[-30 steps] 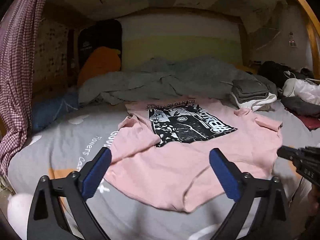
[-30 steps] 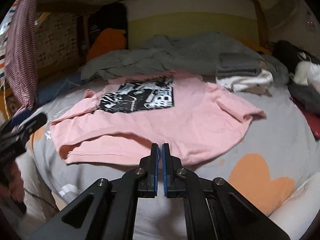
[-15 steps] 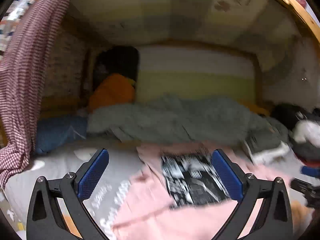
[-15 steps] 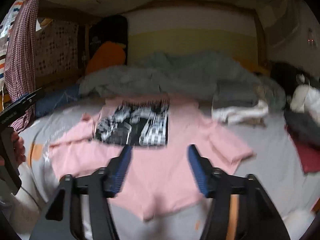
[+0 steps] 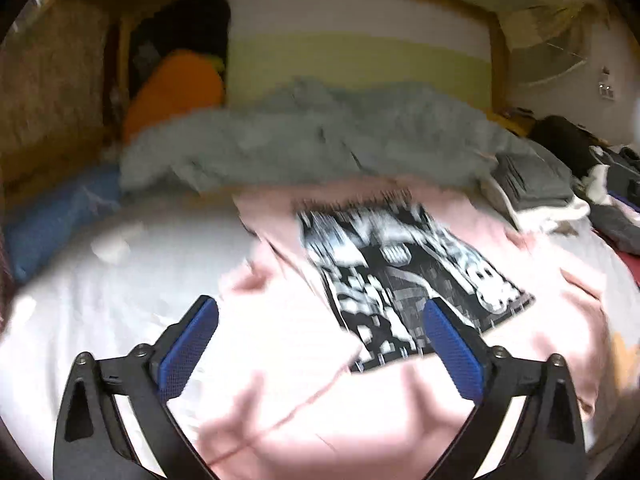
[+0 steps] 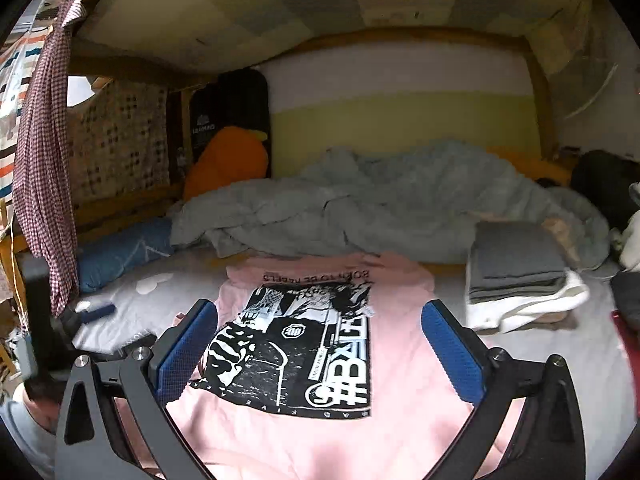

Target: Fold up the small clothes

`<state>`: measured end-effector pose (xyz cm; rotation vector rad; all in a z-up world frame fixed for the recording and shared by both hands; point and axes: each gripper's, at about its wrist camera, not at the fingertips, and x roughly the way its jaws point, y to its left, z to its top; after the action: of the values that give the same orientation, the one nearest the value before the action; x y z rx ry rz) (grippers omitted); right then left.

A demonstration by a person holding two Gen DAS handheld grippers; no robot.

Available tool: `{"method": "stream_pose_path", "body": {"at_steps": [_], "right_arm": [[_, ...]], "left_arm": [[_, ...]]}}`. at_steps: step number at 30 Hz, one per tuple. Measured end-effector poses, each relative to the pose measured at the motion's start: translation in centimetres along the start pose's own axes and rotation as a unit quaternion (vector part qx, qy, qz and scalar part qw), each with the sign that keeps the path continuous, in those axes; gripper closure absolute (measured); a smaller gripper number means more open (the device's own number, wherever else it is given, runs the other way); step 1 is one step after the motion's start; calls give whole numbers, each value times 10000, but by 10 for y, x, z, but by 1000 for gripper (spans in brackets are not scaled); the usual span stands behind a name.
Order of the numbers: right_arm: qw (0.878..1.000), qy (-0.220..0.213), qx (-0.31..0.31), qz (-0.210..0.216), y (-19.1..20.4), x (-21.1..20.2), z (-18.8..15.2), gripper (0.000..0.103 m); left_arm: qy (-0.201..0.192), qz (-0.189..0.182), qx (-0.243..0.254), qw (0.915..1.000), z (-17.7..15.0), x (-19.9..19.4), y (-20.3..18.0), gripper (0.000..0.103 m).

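Note:
A pink T-shirt [image 6: 400, 360] with a black-and-white print [image 6: 296, 348] lies flat on the grey bedsheet [image 5: 120, 280], print up. My right gripper [image 6: 319, 306] hovers above the shirt's middle; its jaws are opening and stand wide, with nothing between them. My left gripper [image 5: 320, 308] is over the shirt's left part [image 5: 288, 380] near a sleeve, in a blurred view. Its jaws are closing a little but stay wide apart, the pads clear of the cloth. One of its blue pads [image 6: 98, 310] shows at the left edge of the right wrist view.
A rumpled grey duvet [image 6: 360, 208] lies behind the shirt. A folded stack of grey and white clothes [image 6: 516, 276] sits at the right, with dark clothes [image 5: 560, 136] beyond. An orange pillow [image 6: 228, 160], a blue pillow [image 6: 120, 252] and a hanging checked cloth [image 6: 44, 160] are on the left.
My right gripper went from shut near the shirt's hem to wide open and rose above the shirt. My left gripper swung up, then came forward over the shirt's left side.

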<state>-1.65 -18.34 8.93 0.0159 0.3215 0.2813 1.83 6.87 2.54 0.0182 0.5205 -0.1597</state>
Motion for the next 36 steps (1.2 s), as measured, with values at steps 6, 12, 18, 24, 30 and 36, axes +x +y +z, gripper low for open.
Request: {"method": "stream_pose_path", "body": {"at_steps": [6, 12, 18, 24, 30, 36], "right_arm": [[9972, 669, 89, 333, -1, 38, -45, 14], [9940, 840, 699, 103, -22, 47, -73, 15], [9874, 1398, 736, 56, -30, 66, -83, 32], [9882, 1511, 231, -112, -24, 71, -87, 34], [9927, 1174, 212, -151, -17, 58, -83, 34], [9912, 1319, 61, 24, -13, 58, -83, 42]], "left_arm": [[717, -257, 322, 9966, -25, 32, -10, 52], [1032, 63, 715, 9921, -32, 48, -25, 51], [977, 216, 242, 9947, -26, 46, -7, 81], [87, 361, 22, 9993, -9, 1, 9, 101], [-561, 830, -578, 9933, 7, -35, 46, 101], [-315, 1666, -1152, 9788, 9, -44, 95, 101]]}}
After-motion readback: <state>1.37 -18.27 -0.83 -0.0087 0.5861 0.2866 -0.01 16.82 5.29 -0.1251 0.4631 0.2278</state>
